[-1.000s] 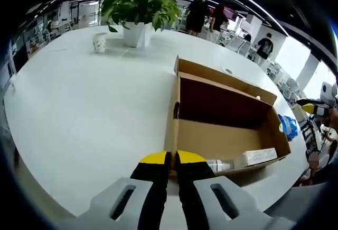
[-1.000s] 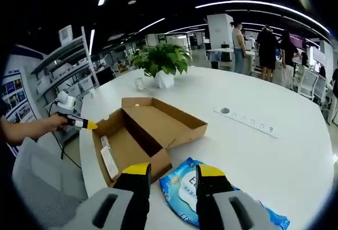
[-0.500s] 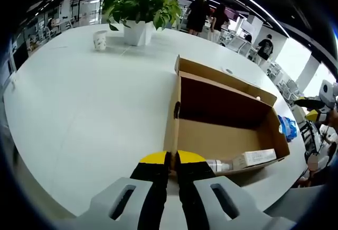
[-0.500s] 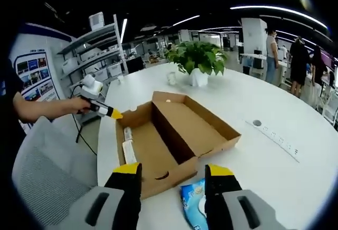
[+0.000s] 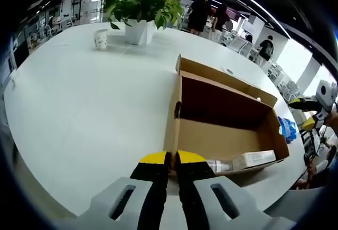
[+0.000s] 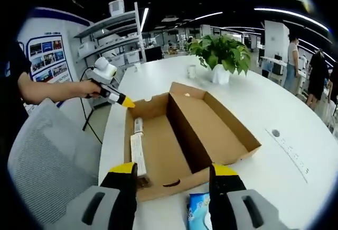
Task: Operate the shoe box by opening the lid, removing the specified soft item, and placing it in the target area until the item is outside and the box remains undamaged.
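Bright ceiling strip lights, soft shadows, mild table [image 5: 79, 108] glare, sharp focus, fisheye-bent edges.

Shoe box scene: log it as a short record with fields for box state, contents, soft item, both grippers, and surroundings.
box: cardboard shoe box on the white table, lid open and folded back
contents: long white carton and small bottle lying along one end wall
soft item: blue wipes pack outside the box, on the table by its end
left gripper: shut on the box's end wall
right gripper: open, holding nothing, above the wipes pack
surroundings: potted plant and paper cup farther along the table
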Tool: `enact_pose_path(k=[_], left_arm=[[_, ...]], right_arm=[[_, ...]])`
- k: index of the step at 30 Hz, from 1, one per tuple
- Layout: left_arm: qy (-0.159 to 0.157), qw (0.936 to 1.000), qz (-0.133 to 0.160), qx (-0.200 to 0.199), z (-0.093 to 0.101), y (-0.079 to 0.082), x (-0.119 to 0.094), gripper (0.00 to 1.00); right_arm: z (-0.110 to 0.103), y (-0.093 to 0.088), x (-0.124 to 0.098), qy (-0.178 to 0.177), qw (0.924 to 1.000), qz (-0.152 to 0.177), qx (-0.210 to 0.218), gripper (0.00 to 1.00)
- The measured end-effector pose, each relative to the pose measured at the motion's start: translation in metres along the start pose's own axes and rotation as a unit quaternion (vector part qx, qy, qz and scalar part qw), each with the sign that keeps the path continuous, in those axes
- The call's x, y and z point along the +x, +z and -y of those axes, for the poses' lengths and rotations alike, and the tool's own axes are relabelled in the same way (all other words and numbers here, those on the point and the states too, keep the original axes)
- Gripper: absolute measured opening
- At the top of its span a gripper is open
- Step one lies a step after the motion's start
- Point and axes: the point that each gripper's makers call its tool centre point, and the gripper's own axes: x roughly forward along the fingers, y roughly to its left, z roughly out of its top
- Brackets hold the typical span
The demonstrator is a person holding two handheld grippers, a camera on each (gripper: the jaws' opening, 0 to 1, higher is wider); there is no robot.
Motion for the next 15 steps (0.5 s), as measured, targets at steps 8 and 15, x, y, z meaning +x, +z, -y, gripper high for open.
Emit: enact_pose_path(k=[8,15], left_arm=[[-0.001,1.0,0.001,-0.003,-0.001,0.0,0.001,0.03],[0.0,1.0,0.0,-0.001,0.0,0.0,0.001,0.03]], right_arm=[[-0.005,-0.011,0.019,0.034,0.9977,-0.036,-0.046,0.55],[-0.008,-0.016,0.032,0.048,0.9943,-0.06,-0.074,0.55]])
